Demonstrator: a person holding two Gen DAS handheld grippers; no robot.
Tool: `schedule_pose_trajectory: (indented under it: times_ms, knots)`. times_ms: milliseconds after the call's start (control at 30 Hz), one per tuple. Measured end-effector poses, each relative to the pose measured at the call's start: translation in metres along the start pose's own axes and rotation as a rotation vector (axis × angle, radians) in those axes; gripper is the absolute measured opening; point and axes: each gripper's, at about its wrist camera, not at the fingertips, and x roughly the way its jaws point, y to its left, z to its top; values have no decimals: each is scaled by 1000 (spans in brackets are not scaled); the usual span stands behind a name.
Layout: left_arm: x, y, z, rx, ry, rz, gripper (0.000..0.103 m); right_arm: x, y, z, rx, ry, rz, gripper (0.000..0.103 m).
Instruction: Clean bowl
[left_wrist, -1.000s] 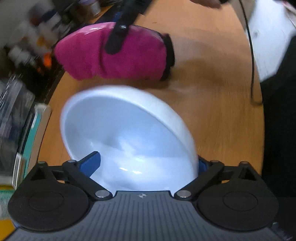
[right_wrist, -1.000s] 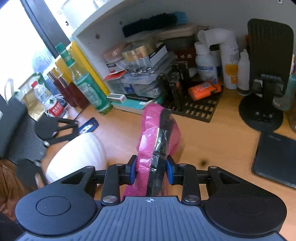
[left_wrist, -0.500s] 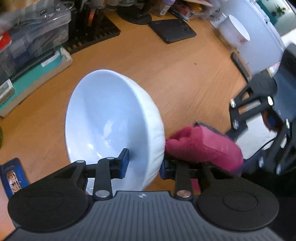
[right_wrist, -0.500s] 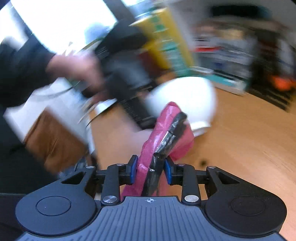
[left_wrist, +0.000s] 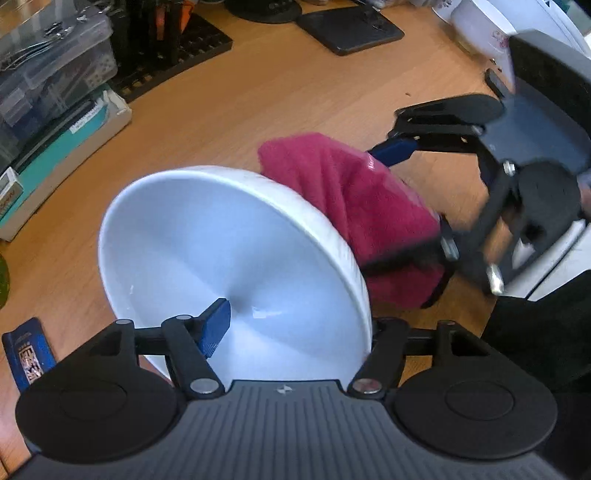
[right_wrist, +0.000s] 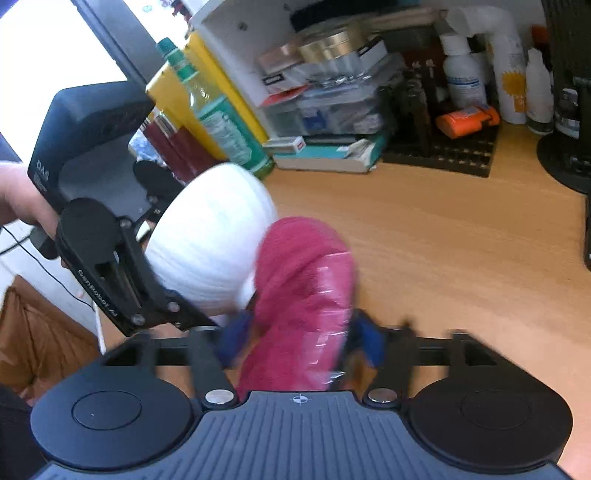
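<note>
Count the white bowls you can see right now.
2. One bowl is tilted in the left claw, the cloth behind it; a second bowl stands far right, partly cut off. Others may be hidden among the clutter.

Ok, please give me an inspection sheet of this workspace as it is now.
Surface: wooden desk top, bare in the middle.
Job's things: white ceramic bowl held tilted; pink fluffy cleaning cloth against its outside.
Clutter: green-capped bottle, orange tube, clear plastic boxes, black flat pad.
Grippers: left gripper shut on bowl rim; right gripper shut on cloth.
Cables: thin black cable.
Surroundings: white shelf.
</note>
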Motion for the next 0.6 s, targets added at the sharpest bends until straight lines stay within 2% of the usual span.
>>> schedule_pose_trajectory:
  times_ms: [67, 100, 133, 167, 200, 300, 400, 433, 467, 500, 533, 567, 600]
  knots:
    - [1, -3, -3, 4, 0, 11, 76, 6, 11, -4, -17, 6, -52, 87]
    - [-2, -5, -6, 11, -1, 13, 76, 9, 14, -5, -29, 11, -73, 81]
    - [-3, -7, -6, 13, -2, 14, 76, 9, 16, -4, -53, 7, -88, 42]
    - [-6, -11, -9, 35, -12, 32, 78, 8, 12, -2, -28, 2, -86, 26]
    - [-11, -15, -14, 72, -24, 58, 82, 4, -1, 4, 54, -16, -57, 25]
    - [-14, -34, -31, 187, -59, 111, 91, -10, -23, 9, 138, -69, 2, 24]
    - [-9, -47, -45, 302, -113, 209, 90, -21, -24, 17, 103, -78, 22, 23]
    - [-7, -47, -46, 305, -106, 224, 83, -24, -22, 23, 67, -77, 20, 23]
    - [-9, -42, -45, 269, -106, 219, 66, -27, -18, 31, 20, -69, 19, 24]
    - [-16, -33, -42, 207, -116, 200, 55, -26, -10, 40, -69, -34, 26, 24]
    - [-23, -24, -38, 152, -107, 147, 51, -25, -2, 42, -133, -13, 33, 24]
    - [-31, -16, -35, 109, -109, 101, 40, -26, 7, 41, -210, 6, 42, 24]
    - [-40, -6, -32, 66, -115, 62, 34, -29, 24, 37, -355, 41, 62, 24]
